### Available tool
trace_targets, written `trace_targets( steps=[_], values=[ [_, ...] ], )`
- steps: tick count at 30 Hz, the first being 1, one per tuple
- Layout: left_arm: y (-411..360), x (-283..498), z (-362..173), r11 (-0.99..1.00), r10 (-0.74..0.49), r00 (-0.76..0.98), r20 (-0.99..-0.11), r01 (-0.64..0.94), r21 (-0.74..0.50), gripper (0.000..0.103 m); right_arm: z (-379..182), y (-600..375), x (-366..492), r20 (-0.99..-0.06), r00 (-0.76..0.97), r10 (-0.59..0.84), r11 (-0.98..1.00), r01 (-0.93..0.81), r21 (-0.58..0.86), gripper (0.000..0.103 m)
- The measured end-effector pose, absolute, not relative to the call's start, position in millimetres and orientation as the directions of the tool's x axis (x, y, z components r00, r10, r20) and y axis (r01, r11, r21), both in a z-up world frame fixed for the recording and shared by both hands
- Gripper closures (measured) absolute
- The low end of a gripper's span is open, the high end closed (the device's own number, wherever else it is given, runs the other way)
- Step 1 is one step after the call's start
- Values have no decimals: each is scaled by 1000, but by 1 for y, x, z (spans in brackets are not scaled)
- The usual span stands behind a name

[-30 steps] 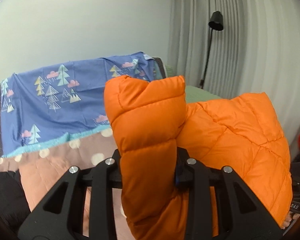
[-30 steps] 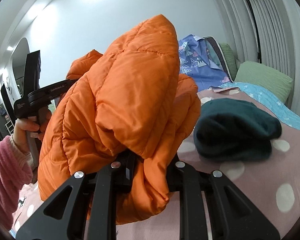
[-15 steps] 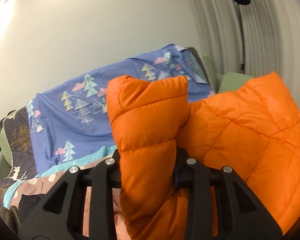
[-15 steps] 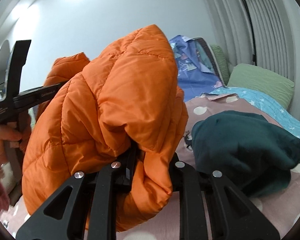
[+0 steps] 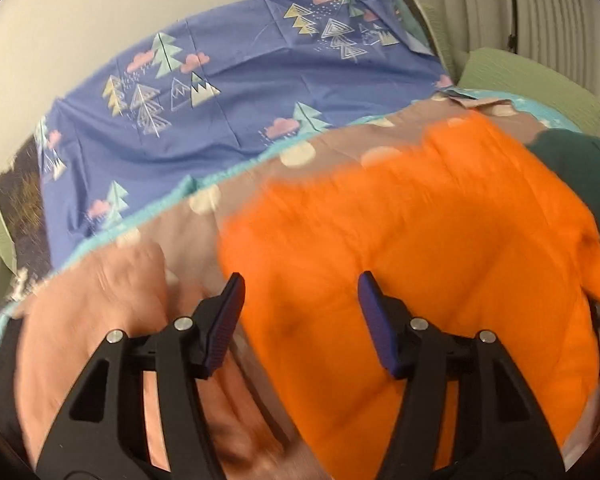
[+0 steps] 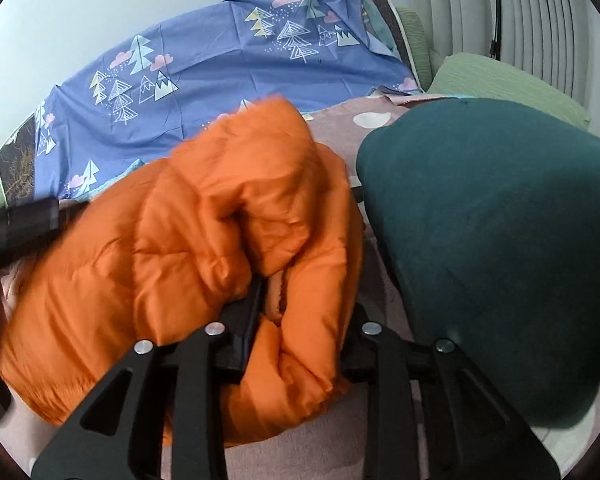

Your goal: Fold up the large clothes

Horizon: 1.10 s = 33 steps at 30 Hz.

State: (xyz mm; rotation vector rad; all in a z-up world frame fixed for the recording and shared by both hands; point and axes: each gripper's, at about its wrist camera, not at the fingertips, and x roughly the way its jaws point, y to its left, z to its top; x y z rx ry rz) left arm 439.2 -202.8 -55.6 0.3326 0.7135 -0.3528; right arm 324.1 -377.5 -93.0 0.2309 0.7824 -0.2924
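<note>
A: Where is the orange puffer jacket?

B: It lies in a puffy heap on the pink dotted bedspread. In the left wrist view it is blurred and fills the middle and right of the frame. In the right wrist view it is bunched up just beside a dark green garment, which sits to its right.

A: What is the left gripper doing?

B: Its jaws are opening. The two blue pads stand apart with the jacket's fabric seen between and beyond them. Neither pad appears to press on it.

A: And the right gripper?

B: Its jaws are opening too. A thick fold of the jacket fills the gap between the black fingers. Its tips are buried in the fabric, so I cannot tell whether they still pinch it.

A: What lies behind?

B: A blue sheet printed with trees and clouds is draped along the back. A green pillow rests at the right, near pale pleated curtains.
</note>
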Motion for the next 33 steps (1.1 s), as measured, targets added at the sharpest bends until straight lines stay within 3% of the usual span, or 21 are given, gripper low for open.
trace_targets(
  steps=[3, 7, 12, 17, 20, 28, 29, 31, 33],
  values=[
    [-183, 427, -55, 902, -263, 659, -704, 427, 63, 43, -87, -372, 317, -731, 660, -174, 939, 335, 79, 62],
    [-179, 409, -45, 888, -274, 641, -717, 455, 67, 38, -65, -367, 277, -705, 682, -194, 928, 360, 92, 40],
    [-182, 383, -22, 873, -313, 635, -706, 485, 50, 33, -41, -357, 215, -665, 728, -168, 945, 312, 102, 40],
    [-178, 340, 9, 846, -416, 608, -677, 532, -41, 20, -18, -355, 150, -639, 751, -168, 938, 320, 130, 40],
    [-168, 304, 27, 826, -466, 608, -643, 560, -69, 13, -2, -350, 112, -613, 766, -192, 932, 339, 131, 33],
    [-126, 197, 69, 810, -508, 630, -587, 581, -78, 5, 30, -316, 31, -538, 820, -194, 932, 326, 161, 32],
    [-120, 185, 73, 810, -510, 630, -586, 581, -80, 3, 34, -308, 16, -517, 828, -216, 929, 337, 153, 31],
    [-102, 157, 78, 824, -496, 649, -577, 562, -76, 2, 36, -296, -3, -490, 829, -269, 919, 373, 127, 15],
    [-86, 130, 82, 854, -453, 682, -574, 517, -59, 2, 34, -282, -19, -481, 829, -284, 921, 376, 104, 15]
  ],
)
